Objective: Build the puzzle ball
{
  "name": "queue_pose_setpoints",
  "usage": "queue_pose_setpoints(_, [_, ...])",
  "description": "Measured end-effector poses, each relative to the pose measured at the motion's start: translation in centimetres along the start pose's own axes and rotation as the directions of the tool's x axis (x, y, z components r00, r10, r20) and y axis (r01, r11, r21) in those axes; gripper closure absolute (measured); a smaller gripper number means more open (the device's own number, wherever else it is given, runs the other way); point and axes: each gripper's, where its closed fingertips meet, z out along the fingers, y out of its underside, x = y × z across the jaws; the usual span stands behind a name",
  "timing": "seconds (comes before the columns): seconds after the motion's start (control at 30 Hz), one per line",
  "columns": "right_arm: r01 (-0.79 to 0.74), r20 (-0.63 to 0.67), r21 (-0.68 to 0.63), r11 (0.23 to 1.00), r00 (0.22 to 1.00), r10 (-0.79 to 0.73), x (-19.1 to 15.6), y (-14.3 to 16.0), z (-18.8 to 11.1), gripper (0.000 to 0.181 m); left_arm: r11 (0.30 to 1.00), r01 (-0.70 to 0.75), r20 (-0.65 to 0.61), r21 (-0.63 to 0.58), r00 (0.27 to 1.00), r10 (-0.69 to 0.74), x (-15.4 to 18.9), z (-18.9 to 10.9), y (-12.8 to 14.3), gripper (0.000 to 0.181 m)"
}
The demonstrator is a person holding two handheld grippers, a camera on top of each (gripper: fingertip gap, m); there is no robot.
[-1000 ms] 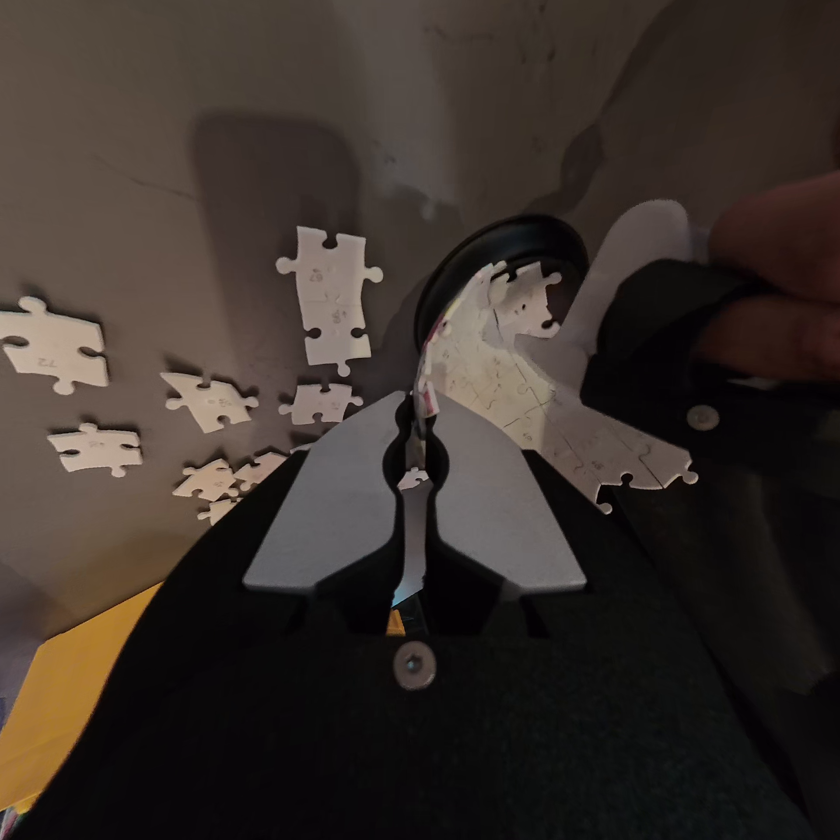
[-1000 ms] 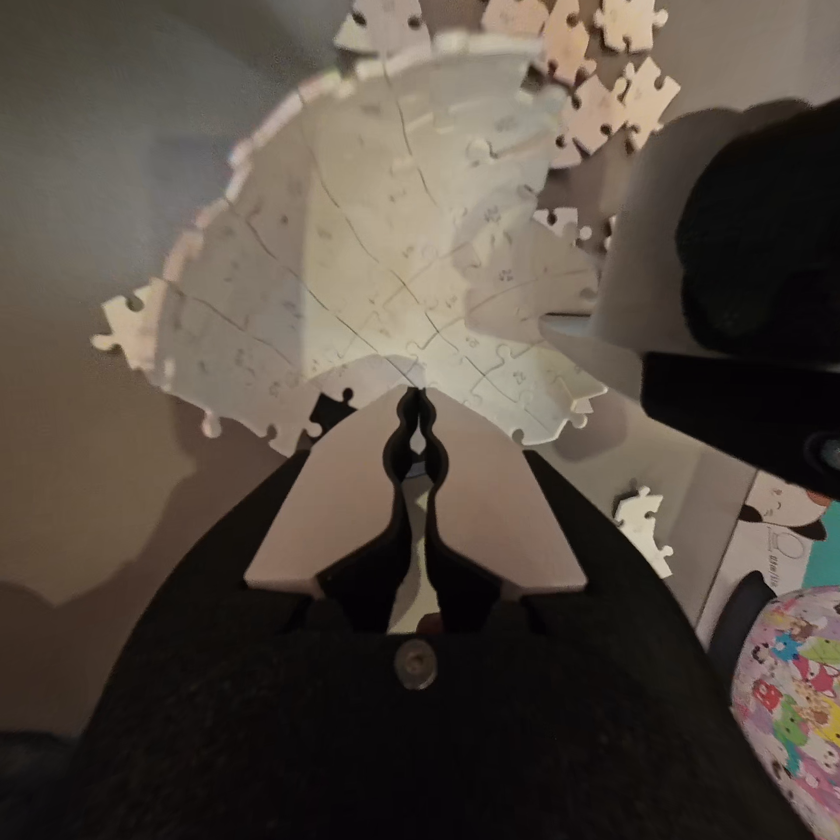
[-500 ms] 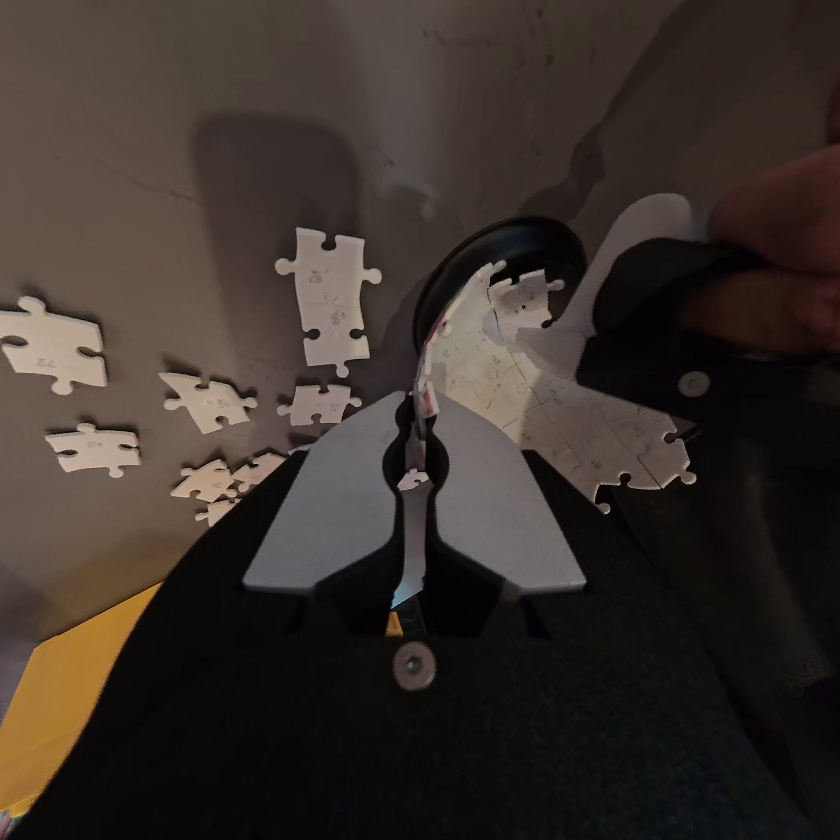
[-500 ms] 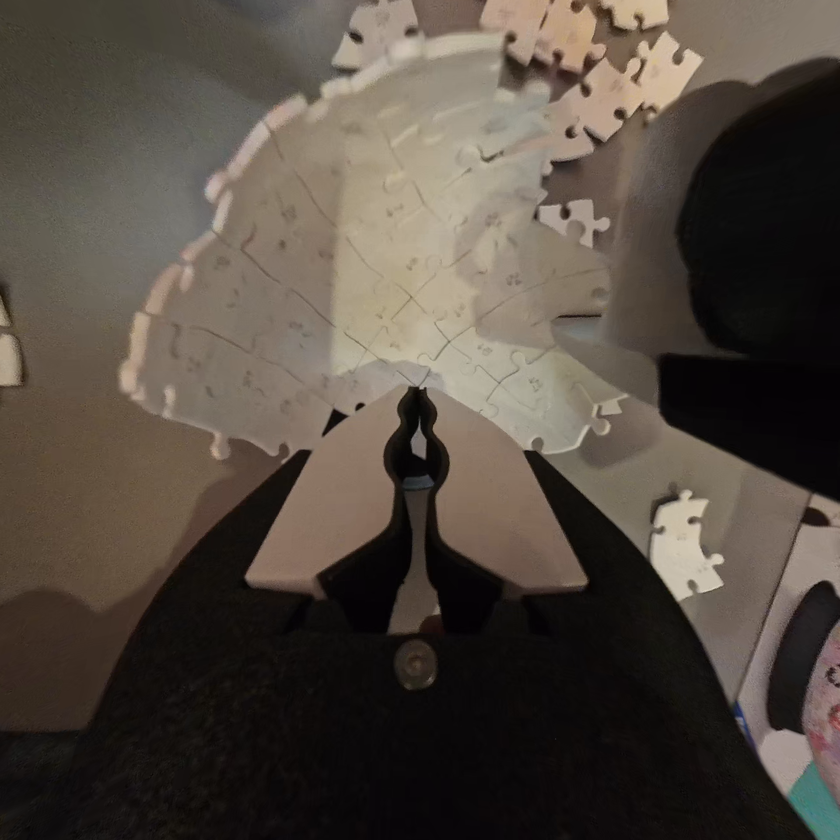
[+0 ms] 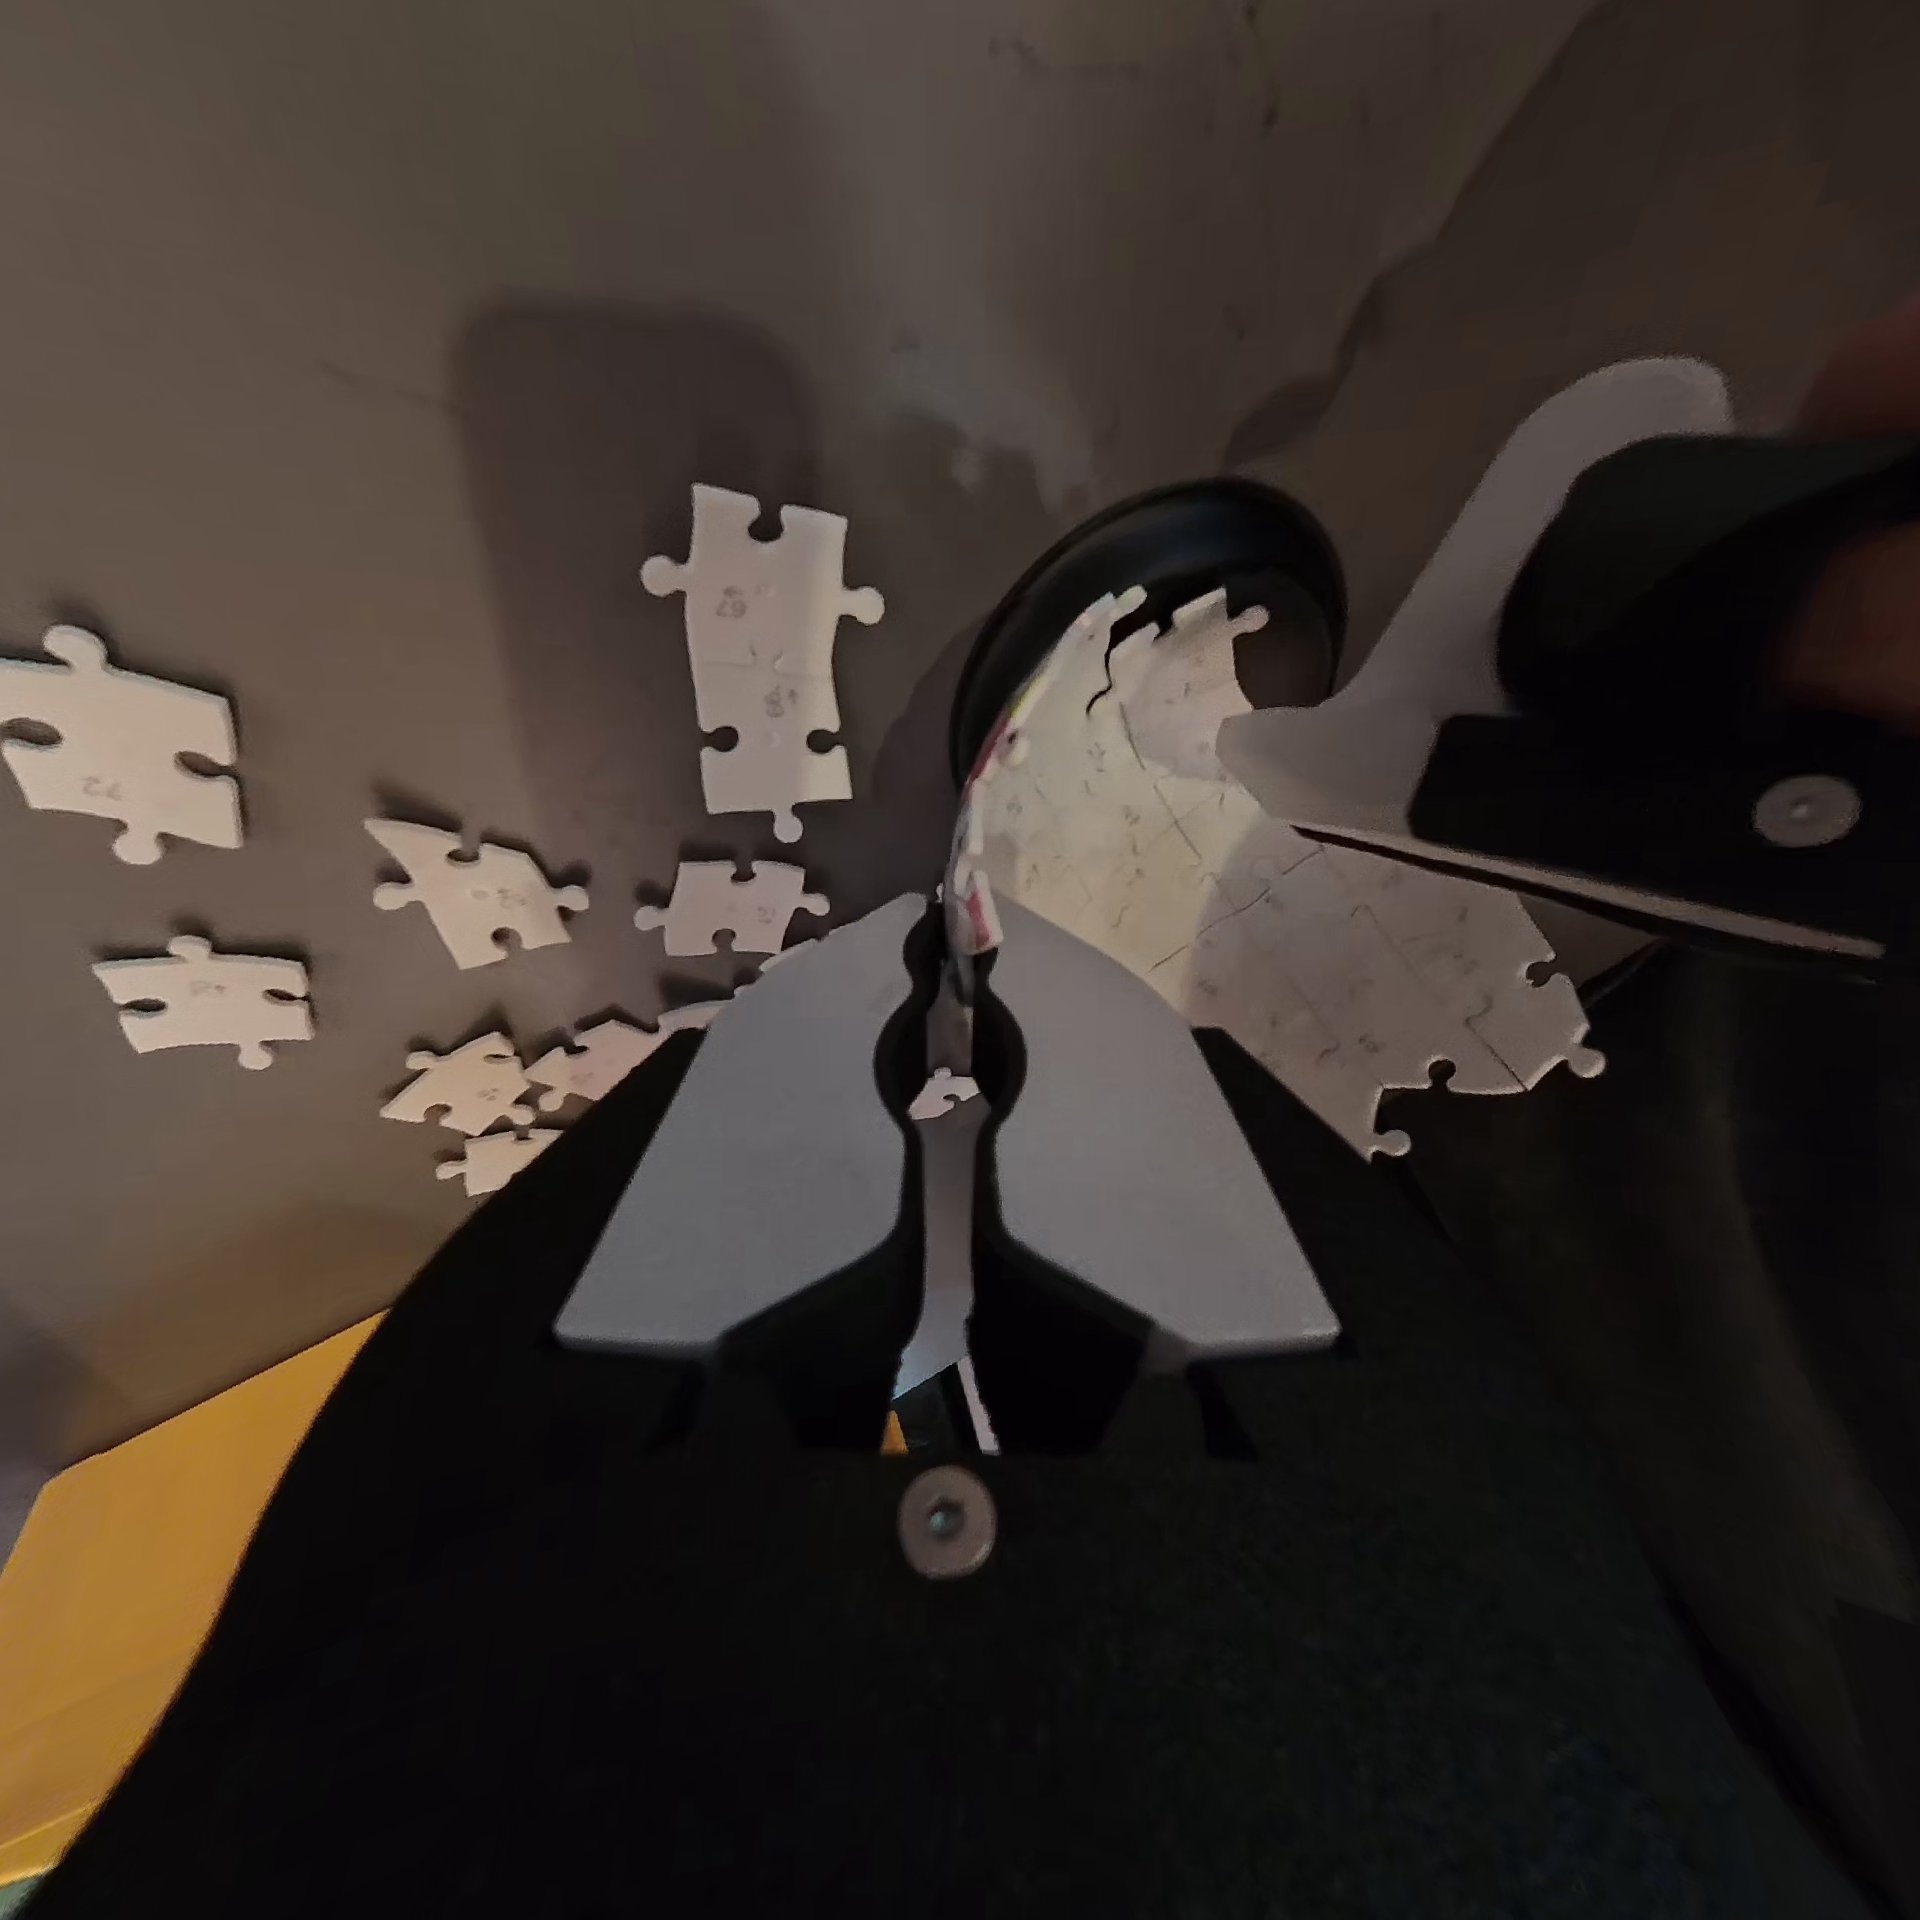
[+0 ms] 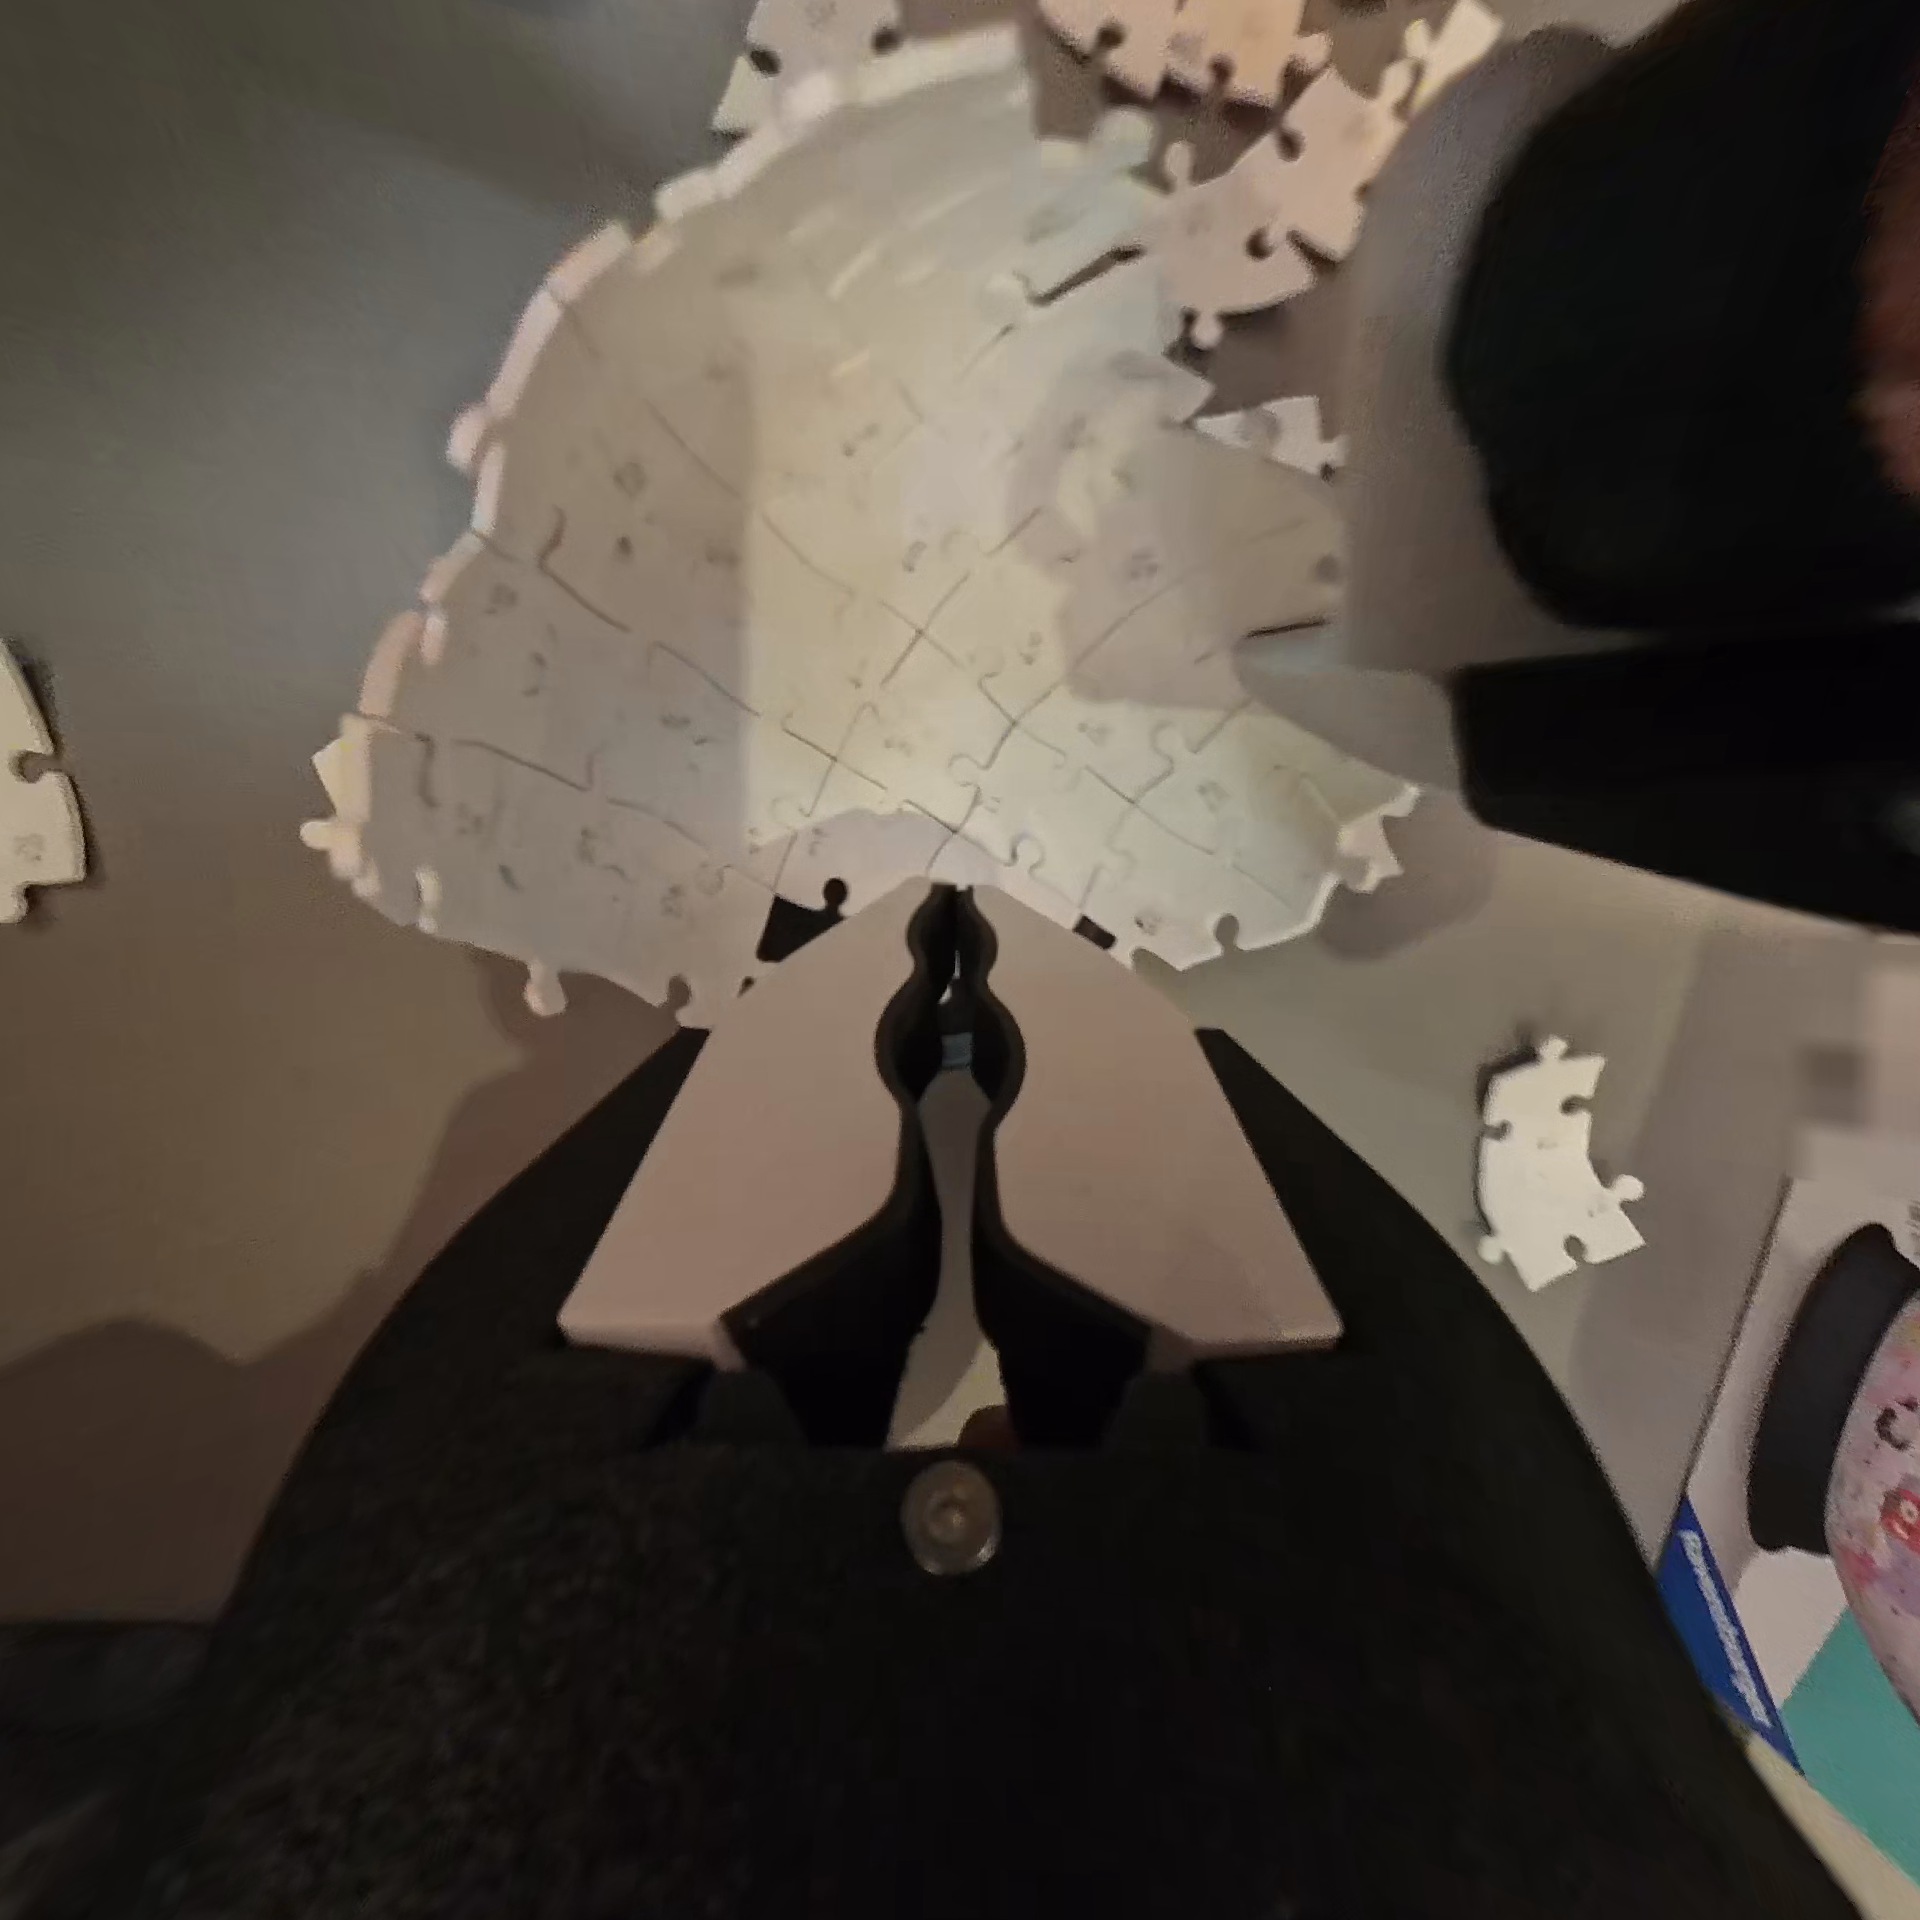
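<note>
Above the grey tabletop (image 5: 312, 260), you hold a curved, partly built shell of white interlocked puzzle pieces (image 6: 831, 582) between both tools. Your left gripper (image 5: 961, 925) has its grey fingers pressed together on the shell's rim, seen edge-on with a strip of its coloured printed face showing. Your right gripper (image 6: 951, 914) is likewise pinched closed on the shell's lower edge, with the pale numbered inner side fanning out ahead of it. The right wrist view is somewhat blurred.

Behind the shell in the left wrist view sits a round black stand (image 5: 1195, 561), close to the shell's far edge; whether they touch cannot be told. Loose white puzzle pieces (image 5: 488, 894) lie scattered on the table to the left, including a joined pair of white pieces (image 5: 769, 665). A corner of a yellow sheet (image 5: 156, 1558) shows at lower left.

You appear to be mid-assembly, steadying or reorienting the half-made ball rather than adding a piece. Next you would likely need to set the shell down securely, perhaps on the stand, free one gripper, and fetch a loose piece, keeping the grip gentle so joints do not pop apart.
</note>
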Motion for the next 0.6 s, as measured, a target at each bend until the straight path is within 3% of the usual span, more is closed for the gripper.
queue_pose_setpoints(0.13, [-0.013,-0.018,-0.005,1.0,1.0,0.013,0.9,-0.3,-0.2,0.181,1.0,0.002,0.006,0.002,1.0,-0.002,-0.2,-0.1,-0.1,0.179])
queue_pose_setpoints(0.37, [-0.002,-0.002,-0.067,0.998,1.0,0.002,0.6,0.4,2.1,0.181,1.0,0.0,0.003,0.002,1.0,0.0,0.0,0.0,-0.2,0.179])
queue_pose_setpoints(0.53, [0.021,-0.028,-0.092,0.996,0.999,-0.024,0.9,0.8,1.7,0.181,1.0,-0.001,0.003,0.006,1.0,0.001,0.0,0.0,-0.2,0.179])
queue_pose_setpoints(0.6, [-0.014,-0.043,-0.019,1.0,0.999,0.013,1.3,0.2,0.5,0.181,1.0,0.001,-0.004,0.009,1.0,-0.001,0.0,0.0,-0.1,0.179])
